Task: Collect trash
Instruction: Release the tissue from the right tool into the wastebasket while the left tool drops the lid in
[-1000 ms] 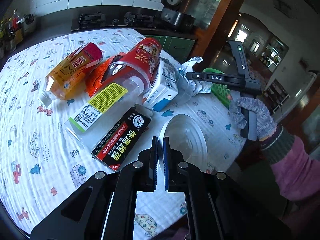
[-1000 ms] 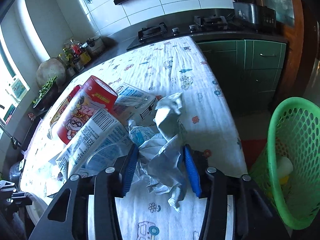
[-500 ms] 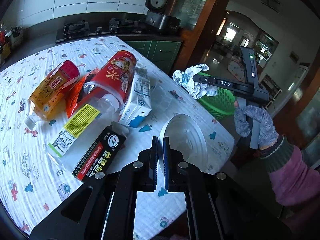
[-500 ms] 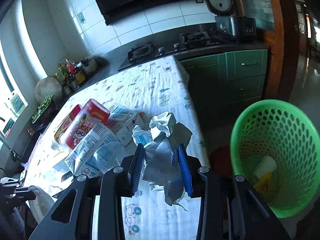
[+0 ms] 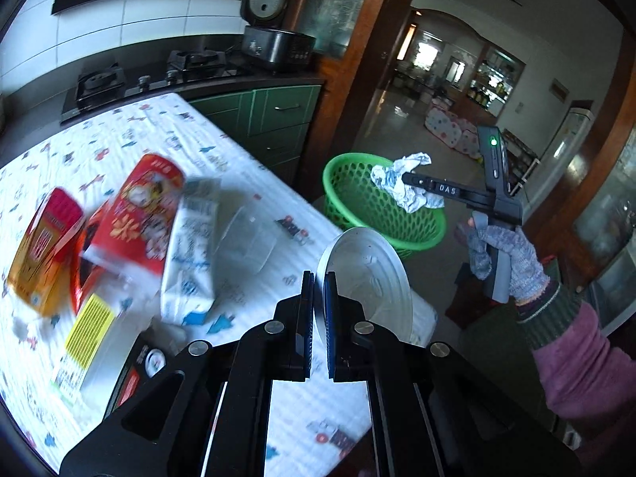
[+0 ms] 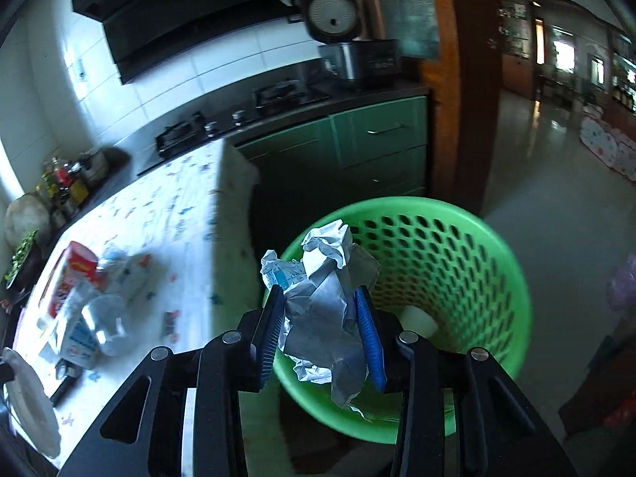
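Dim kitchen; window glare left; motion blur on tabletop; fisheye-warped edges.

Black gas hob [image 5: 147, 75] on dark counter along white-tiled wall. Black rice cooker [image 5: 274, 35], lid raised, at counter's end beside brown wooden door frame [image 6: 461, 79]. Green cabinet drawers [image 6: 381, 147] with metal handles below counter. Black range hood [image 6: 183, 20] above hob. Jars and bottles [image 6: 63, 183] clustered at counter's far left. White cartoon-print tablecloth [image 5: 167, 135] covers table. Polka-dot mat [image 6: 608, 147] on glossy floor beyond doorway.
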### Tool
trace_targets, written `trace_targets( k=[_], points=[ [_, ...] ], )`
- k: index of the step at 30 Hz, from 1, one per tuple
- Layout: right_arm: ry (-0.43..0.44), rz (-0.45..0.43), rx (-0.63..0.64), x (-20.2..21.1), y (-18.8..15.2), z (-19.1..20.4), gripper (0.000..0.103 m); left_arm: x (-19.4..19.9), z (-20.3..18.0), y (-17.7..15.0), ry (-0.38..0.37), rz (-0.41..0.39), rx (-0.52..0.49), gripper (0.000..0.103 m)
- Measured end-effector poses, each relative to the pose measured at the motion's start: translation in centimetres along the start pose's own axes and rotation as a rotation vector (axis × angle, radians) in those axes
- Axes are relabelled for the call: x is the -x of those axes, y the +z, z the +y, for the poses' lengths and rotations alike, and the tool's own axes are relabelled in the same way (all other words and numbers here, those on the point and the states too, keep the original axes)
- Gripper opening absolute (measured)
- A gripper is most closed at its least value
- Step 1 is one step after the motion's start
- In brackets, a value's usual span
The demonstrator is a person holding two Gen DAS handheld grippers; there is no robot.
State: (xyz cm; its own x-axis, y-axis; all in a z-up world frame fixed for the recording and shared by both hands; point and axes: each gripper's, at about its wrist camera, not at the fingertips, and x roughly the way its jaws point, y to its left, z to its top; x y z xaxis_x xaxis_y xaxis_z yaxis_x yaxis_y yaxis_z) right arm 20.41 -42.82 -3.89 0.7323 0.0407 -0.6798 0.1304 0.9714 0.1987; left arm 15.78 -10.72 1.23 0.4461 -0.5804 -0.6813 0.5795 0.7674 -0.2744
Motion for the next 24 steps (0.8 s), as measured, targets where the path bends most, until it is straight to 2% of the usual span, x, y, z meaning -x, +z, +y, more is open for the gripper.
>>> trace_targets(
  k=[8,11,16,24],
  points=[
    [-0.085,0.003,-0.061,-1.2,-0.6,-5.1,0.052,-4.7,-3.4,5.0,-0.027,0.013,-0.057,0.004],
    [-0.087,-0.006,-0.065,-1.2,-0.8,-6.0,0.059,-6.5,-4.8,6.7,-0.033,0.019,-0.087,0.004],
    [-0.109,-0.027,-0.063,-0.5,-1.2,-7.3,0.065,-9.7,-6.6,8.8,-0.035,0.045,-0.112,0.004],
    [-0.127,-0.082,-0.041,2.0,-2.4,-8.1,0.078,-15.5,-7.7,10.7,-0.033,0.104,-0.094,0.004]
  ],
)
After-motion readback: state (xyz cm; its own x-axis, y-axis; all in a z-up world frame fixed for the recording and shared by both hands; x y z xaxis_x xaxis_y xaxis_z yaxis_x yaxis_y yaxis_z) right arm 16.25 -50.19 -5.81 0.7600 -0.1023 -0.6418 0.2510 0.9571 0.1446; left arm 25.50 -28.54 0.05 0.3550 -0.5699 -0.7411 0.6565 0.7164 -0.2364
